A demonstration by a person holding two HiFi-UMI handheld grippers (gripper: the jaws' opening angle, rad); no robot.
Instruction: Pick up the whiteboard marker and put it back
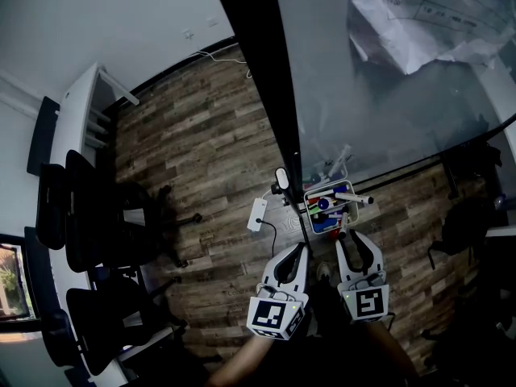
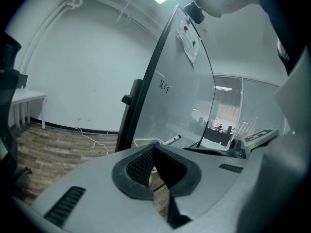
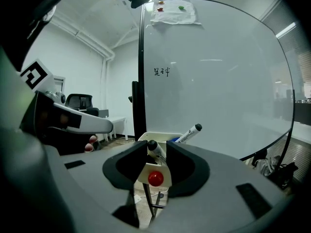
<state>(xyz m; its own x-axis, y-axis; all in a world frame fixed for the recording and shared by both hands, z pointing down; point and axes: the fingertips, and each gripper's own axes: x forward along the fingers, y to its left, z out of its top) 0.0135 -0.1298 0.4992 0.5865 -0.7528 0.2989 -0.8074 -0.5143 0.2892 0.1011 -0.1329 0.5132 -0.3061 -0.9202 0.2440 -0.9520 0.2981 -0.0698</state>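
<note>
A white marker basket (image 1: 317, 189) hangs at the foot of the glass whiteboard (image 1: 387, 103) and holds several markers. One black-capped marker (image 1: 355, 199) sticks out to the right. In the right gripper view a black-capped whiteboard marker (image 3: 152, 146) stands tilted between the jaws of my right gripper (image 3: 156, 153), leaning toward the left one. The jaws stand a little wider than the marker, over the basket (image 3: 159, 171) and its red knob (image 3: 155, 178). My right gripper (image 1: 349, 236) is at the basket's near edge. My left gripper (image 1: 297, 253) hangs beside it, pads together and empty (image 2: 154, 149).
The whiteboard's black frame post (image 1: 274, 95) runs down to the floor. A white power strip (image 1: 258, 214) with a cable lies on the wooden floor. Black office chairs (image 1: 89, 216) and a white desk (image 1: 76, 111) stand at the left. Papers (image 1: 427, 14) are stuck on the board.
</note>
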